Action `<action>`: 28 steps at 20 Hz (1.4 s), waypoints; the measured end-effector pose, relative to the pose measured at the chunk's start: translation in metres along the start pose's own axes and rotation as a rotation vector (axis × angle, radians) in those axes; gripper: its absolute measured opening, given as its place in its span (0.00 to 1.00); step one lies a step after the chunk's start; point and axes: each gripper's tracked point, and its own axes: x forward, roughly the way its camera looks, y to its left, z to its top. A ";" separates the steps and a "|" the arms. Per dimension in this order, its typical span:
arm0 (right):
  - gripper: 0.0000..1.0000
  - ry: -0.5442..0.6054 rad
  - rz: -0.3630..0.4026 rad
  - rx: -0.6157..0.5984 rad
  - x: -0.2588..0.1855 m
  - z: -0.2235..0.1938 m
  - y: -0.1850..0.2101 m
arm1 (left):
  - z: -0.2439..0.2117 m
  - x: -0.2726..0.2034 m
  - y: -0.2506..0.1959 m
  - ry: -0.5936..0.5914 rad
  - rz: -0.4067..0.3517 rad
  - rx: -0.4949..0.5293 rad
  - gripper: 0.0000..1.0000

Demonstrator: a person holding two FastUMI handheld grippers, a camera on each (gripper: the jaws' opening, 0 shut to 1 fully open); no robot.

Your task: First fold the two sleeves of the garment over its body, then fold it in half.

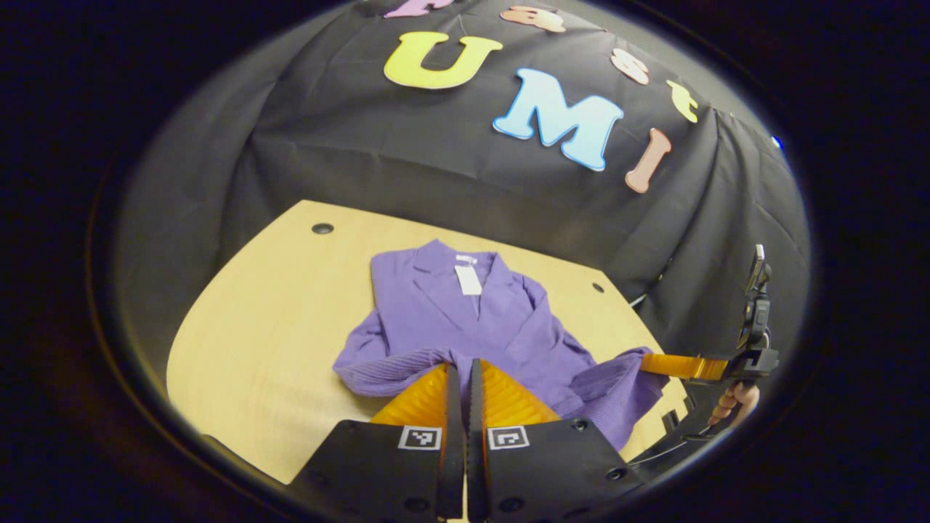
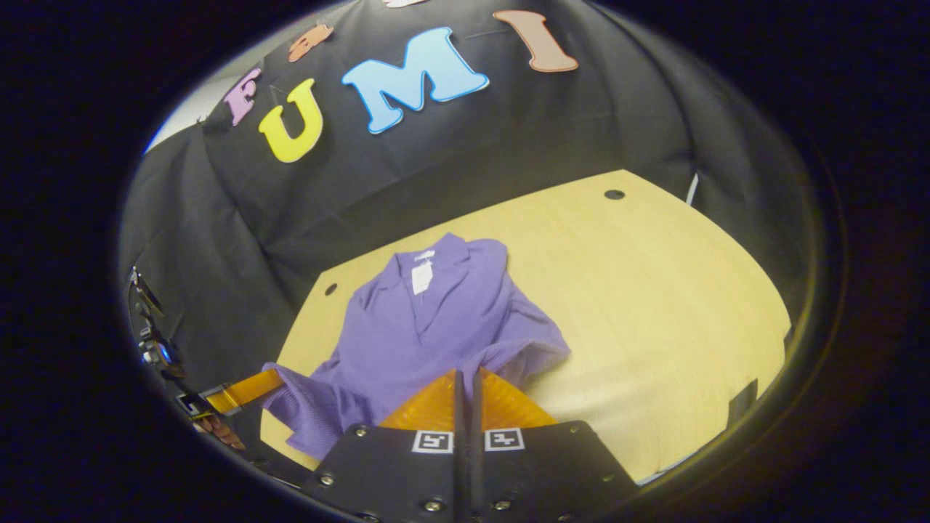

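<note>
Both grippers — left gripper [image 1: 459, 372] and right gripper [image 2: 465, 378] — clench sleeve cuffs of the purple ribbed knit garment [image 1: 465, 319] at 6 o'clock; each should carry its cuff toward 12 o'clock, laying it flat over the body.

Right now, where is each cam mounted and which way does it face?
Left gripper view: rides the left gripper, facing the purple garment on the wooden table; fingers closed at a sleeve; right gripper and hand farther off.
Right gripper view: rides the right gripper, facing the garment; left gripper farther off.
Shared: garment, table, both grippers.
</note>
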 end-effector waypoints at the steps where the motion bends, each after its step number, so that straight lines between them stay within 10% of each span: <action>1: 0.01 -0.011 0.011 -0.004 0.006 0.014 0.001 | 0.013 0.006 0.001 -0.021 0.009 -0.001 0.09; 17: 0.05 -0.103 0.117 0.007 0.120 0.175 0.000 | 0.154 0.121 0.051 -0.196 0.228 0.078 0.08; 28: 0.01 -0.145 0.054 -0.061 0.219 0.205 -0.021 | 0.185 0.220 0.081 -0.231 0.313 0.218 0.08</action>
